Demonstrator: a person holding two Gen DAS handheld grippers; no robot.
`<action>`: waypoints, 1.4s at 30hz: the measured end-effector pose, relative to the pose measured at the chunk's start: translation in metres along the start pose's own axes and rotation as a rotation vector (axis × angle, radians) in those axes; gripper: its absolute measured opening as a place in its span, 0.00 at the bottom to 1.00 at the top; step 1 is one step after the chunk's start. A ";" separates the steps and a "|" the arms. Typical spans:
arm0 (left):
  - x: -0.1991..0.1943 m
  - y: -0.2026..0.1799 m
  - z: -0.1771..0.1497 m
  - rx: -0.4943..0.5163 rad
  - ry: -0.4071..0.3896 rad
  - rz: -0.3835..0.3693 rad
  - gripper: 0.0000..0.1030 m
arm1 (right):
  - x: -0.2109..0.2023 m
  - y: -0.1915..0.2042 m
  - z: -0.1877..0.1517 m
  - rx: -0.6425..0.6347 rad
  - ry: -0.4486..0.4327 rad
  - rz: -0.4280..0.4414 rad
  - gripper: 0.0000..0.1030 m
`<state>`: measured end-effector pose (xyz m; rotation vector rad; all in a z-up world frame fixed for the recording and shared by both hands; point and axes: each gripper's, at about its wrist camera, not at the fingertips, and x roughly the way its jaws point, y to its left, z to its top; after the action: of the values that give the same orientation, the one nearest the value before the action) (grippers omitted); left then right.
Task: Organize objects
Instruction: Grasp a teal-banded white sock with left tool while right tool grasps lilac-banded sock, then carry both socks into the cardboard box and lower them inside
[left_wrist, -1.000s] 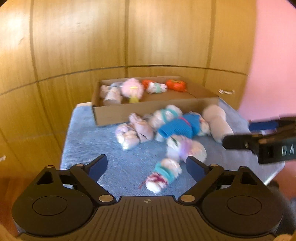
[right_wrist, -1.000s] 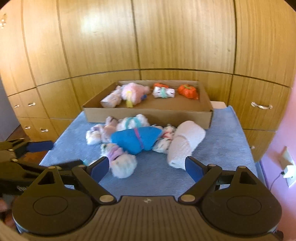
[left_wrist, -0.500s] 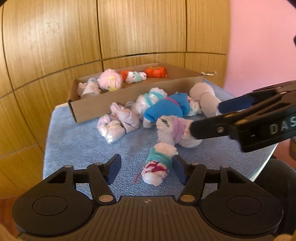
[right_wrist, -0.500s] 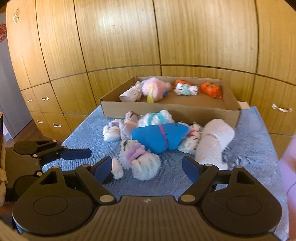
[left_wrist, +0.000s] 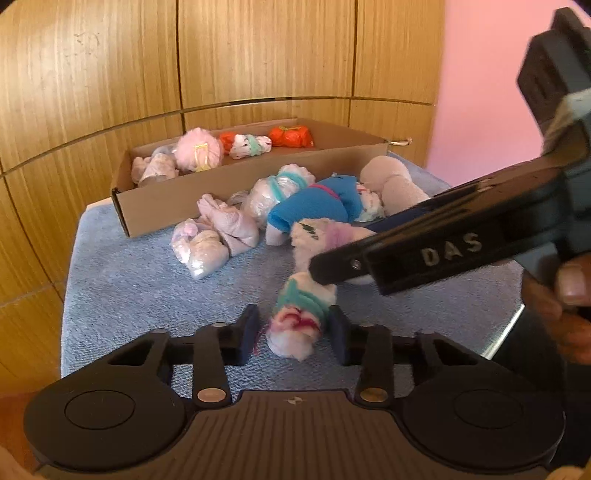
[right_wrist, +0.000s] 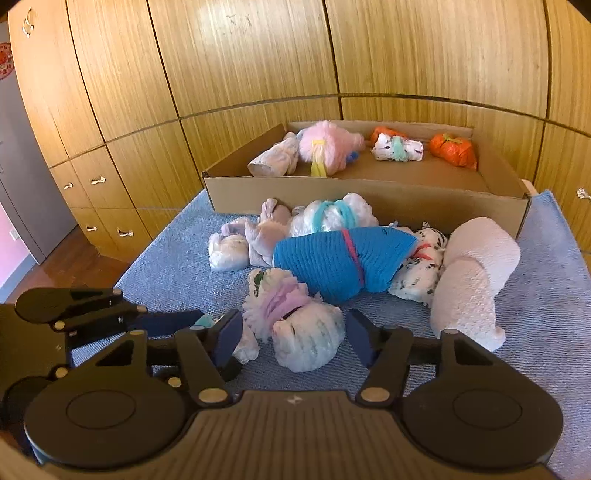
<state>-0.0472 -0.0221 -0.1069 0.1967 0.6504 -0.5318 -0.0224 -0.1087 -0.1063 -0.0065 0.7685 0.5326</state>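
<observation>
Left gripper (left_wrist: 293, 334) closing around a small white bundle with a teal band (left_wrist: 301, 317); right pad looks to touch it, a sliver of gap shows at the left pad, so a firm grip cannot be confirmed. Right gripper (right_wrist: 293, 338) closing too, straddling a fluffy white bundle with a lilac band (right_wrist: 295, 325) that lies on the blue towel (right_wrist: 173, 269); pads not yet pressing.

Hidden or unclear: in the left wrist view the right gripper's black body covers much of the lilac-banded bundle, and only fingertips of the hand (left_wrist: 565, 291) show at the edge. Left gripper's tips partly masked in the right wrist view.

Loose bundles, a blue knit roll (right_wrist: 340, 258) among them, lie just before a cardboard box (right_wrist: 369, 195) holding more bundles. Wooden cabinet fronts (right_wrist: 258, 55) behind; pink wall (left_wrist: 480, 74) at right.
</observation>
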 end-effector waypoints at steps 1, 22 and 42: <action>0.000 0.000 0.000 0.000 0.000 -0.006 0.36 | 0.000 -0.001 0.000 0.005 -0.003 -0.003 0.46; 0.007 0.004 0.007 -0.011 0.007 -0.003 0.36 | -0.022 -0.021 -0.018 0.024 -0.021 -0.025 0.37; -0.036 0.040 0.047 -0.128 -0.015 0.082 0.32 | -0.090 -0.048 0.007 -0.053 -0.148 -0.064 0.36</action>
<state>-0.0255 0.0111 -0.0468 0.0988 0.6560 -0.4108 -0.0492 -0.1900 -0.0508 -0.0397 0.6080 0.4871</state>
